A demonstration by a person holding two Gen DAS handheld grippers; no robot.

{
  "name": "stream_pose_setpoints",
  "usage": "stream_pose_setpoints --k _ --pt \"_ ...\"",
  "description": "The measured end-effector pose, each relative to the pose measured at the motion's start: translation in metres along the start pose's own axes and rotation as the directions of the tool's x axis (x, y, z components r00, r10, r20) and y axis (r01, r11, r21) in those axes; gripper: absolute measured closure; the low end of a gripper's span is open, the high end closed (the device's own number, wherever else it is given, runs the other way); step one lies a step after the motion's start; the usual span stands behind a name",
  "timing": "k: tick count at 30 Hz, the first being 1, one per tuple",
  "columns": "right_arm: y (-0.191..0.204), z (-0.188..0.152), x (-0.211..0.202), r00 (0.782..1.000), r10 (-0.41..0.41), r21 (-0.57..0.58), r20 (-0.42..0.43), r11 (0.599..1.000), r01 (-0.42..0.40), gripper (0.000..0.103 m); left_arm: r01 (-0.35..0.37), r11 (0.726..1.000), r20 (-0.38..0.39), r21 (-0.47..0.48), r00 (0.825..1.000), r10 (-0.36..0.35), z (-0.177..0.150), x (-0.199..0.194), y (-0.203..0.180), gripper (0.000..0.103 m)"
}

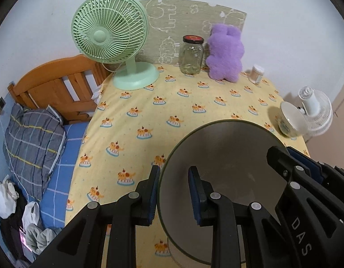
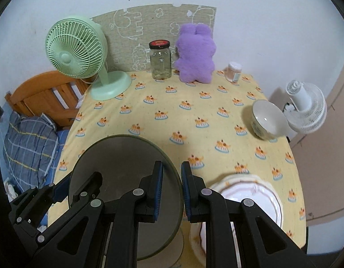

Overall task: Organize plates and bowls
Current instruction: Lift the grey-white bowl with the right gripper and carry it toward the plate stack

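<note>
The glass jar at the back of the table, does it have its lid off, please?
No, the glass jar stands upright with its red and black lid on, beside the purple plush toy.

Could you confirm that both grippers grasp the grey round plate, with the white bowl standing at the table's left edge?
Not quite: the white bowl stands at the right edge, as the right wrist view shows. Both the left gripper and right gripper do grasp the grey round plate.

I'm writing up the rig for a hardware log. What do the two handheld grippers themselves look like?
Both are the same design. The left gripper and right gripper have matte black plastic linkage arms with triangular cut-outs and round silver-grey pivot pins. Each finger ends in a flat blue ribbed pad. White letters "DAS" run along the right gripper's body. No cables, hands or sleeves show.
</note>
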State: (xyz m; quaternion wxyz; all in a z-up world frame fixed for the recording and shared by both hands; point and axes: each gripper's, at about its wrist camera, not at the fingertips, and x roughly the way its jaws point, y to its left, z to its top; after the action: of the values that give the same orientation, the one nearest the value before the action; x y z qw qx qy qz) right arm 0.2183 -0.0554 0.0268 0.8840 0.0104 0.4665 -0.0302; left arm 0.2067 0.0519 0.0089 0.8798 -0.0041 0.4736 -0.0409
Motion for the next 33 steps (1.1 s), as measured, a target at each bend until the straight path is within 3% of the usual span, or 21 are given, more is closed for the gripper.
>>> stream_pose_setpoints --k 14,33 --pt "0.003 -0.055 -0.024 0.998 -0.055 0.032 -0.015 0.998 0.055 0.083 0.054 0.997 -0.030 0.046 0.998 -0.052 -0.050 -0.014 0.003 0.079" --pt "-0.007 -0.087 0.005 0.993 -0.067 0.044 -0.101 0.996 0.072 0.083 0.064 0.996 -0.114 0.062 0.992 -0.056 -0.074 0.016 -0.006 0.079"
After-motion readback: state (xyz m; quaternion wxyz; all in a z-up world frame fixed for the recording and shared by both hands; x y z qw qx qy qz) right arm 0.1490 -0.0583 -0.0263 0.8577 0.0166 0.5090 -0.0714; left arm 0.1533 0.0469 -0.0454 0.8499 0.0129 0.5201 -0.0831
